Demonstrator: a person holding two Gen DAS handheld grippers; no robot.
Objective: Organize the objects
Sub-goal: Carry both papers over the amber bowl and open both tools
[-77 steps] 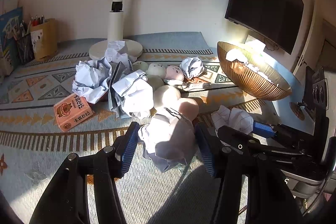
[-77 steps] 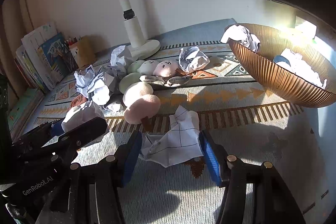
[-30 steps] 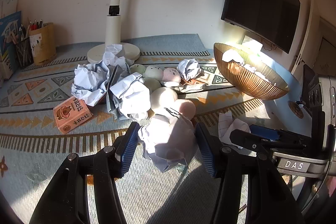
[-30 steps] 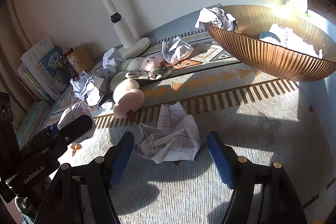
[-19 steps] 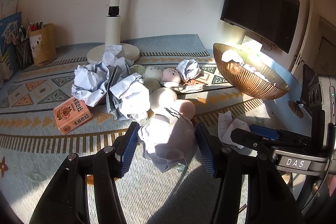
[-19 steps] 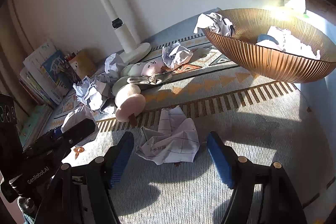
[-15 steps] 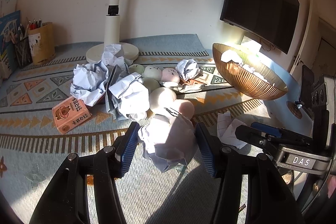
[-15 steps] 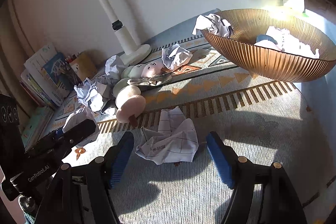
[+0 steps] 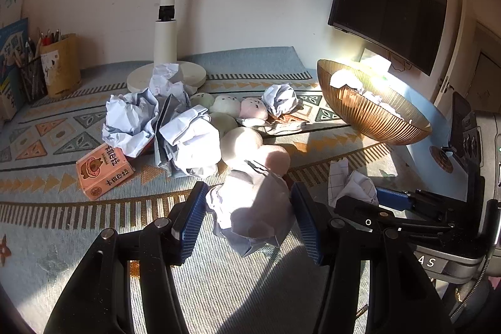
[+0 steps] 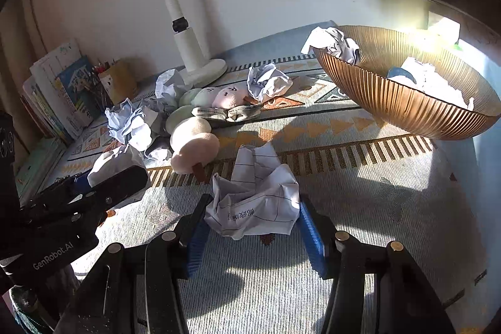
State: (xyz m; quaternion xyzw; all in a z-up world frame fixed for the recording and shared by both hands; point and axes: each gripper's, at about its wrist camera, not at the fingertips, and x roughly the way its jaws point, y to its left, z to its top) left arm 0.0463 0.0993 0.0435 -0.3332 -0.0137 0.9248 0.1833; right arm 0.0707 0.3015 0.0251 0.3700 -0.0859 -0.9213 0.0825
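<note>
Angling downward, left tool (image 9: 247, 216) clamping crumpled paper (image 9: 253, 208), right tool (image 10: 252, 227) closing around lined paper wad (image 10: 255, 202).

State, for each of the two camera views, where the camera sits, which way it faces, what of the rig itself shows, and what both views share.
Left wrist: sits on the left gripper, looking forward and down over the patterned rug; jaws hold a crumpled paper ball; the right gripper shows alongside.
Right wrist: sits on the right gripper, facing the same way; jaws closing, pads touching a lined crumpled sheet; the left gripper shows alongside.
Shared: the ribbed amber bowl, white lamp base, plush toys.
</note>
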